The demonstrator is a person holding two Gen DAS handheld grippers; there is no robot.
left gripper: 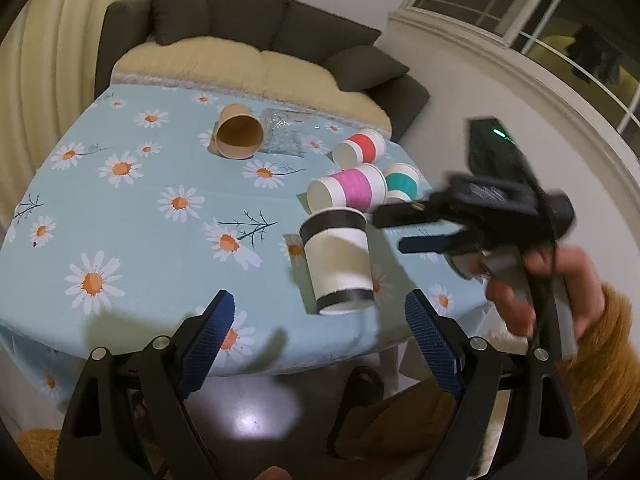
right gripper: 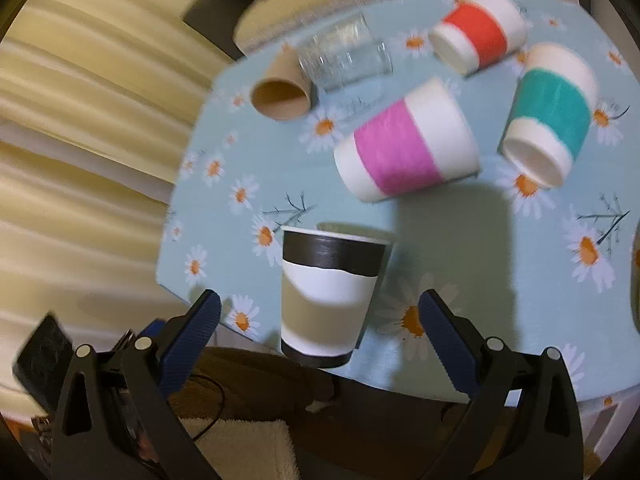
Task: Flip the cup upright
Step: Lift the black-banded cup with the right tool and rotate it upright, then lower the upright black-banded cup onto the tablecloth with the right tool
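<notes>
Between my right gripper's (right gripper: 320, 320) spread blue pads, nothing is being held; the jaws are standing wide apart with the black-banded paper cup (right gripper: 330, 294) sitting in the gap ahead of them, touching neither pad as far as I can tell. My left gripper (left gripper: 320, 316) is likewise hanging released, empty, at the near edge of the table (left gripper: 132, 216).

That cup is standing close to the table's near edge, wide mouth uppermost, so I am judging it upright. Blur is hampering any finer reading.

Beyond it, the pink-banded cup (right gripper: 404, 142), teal-banded cup (right gripper: 550, 114), red-banded cup (right gripper: 478, 34), brown cup (right gripper: 282, 94) and a clear glass (right gripper: 344, 54) are all lying on their sides.

Risks I am noting: the upright cup is light and near the edge, so a brushing pad could be tipping it off. The pink cup is lying just behind it, and reaching for that one could be knocking the standing cup. Lying cups may be rolling when nudged.
</notes>
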